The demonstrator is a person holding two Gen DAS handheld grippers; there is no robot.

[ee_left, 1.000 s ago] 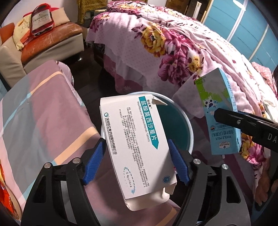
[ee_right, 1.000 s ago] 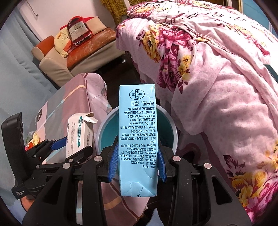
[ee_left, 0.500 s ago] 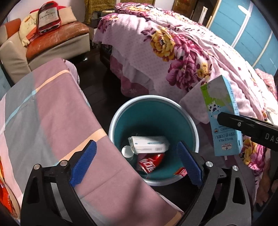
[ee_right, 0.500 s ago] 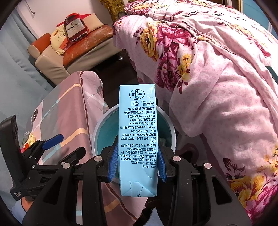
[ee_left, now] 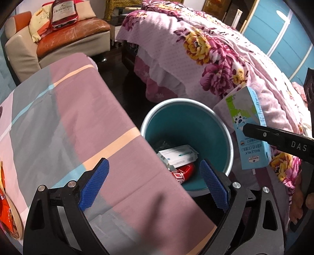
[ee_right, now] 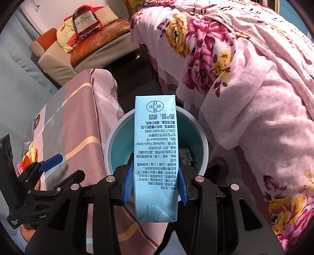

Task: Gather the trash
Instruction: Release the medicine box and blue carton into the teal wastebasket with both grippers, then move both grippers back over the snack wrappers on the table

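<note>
Blue pads on our left hand-held gripper [ee_left: 154, 185] stand spread wide with nothing between them, hovering over the far edge of the cloth-covered surface [ee_left: 68, 121], where the cloth drops toward the floor. Just past that edge stands the teal bin [ee_left: 186, 121] with its pale rim, on dark floor between the surface and the bed [ee_left: 206, 58]. Inside the bin we see a white medicine box [ee_left: 179, 156] lying flat on top of a red can [ee_left: 183, 173], with a smaller white item just beside them at the near wall.

Our right hand-held gripper [ee_right: 155, 185] is pinching a light blue milk carton [ee_right: 156, 157] by its lower part, one pad on each narrow side. We hold the carton upright with its print upside down, above the near part of the bin's opening. From the left wrist view the same carton sits at the bin's right rim, close to the hanging flowered bedspread [ee_left: 225, 64], marked "WHOLE MILK".

On the left of the surface, near its edge, we can make out orange and red wrappers [ee_right: 29, 155], blurred and partly hidden by the left hand-held gripper. Beyond the surface stands a beige and orange sofa [ee_left: 64, 39] carrying a cushion shaped like a Hennessy bottle [ee_left: 63, 11].
</note>
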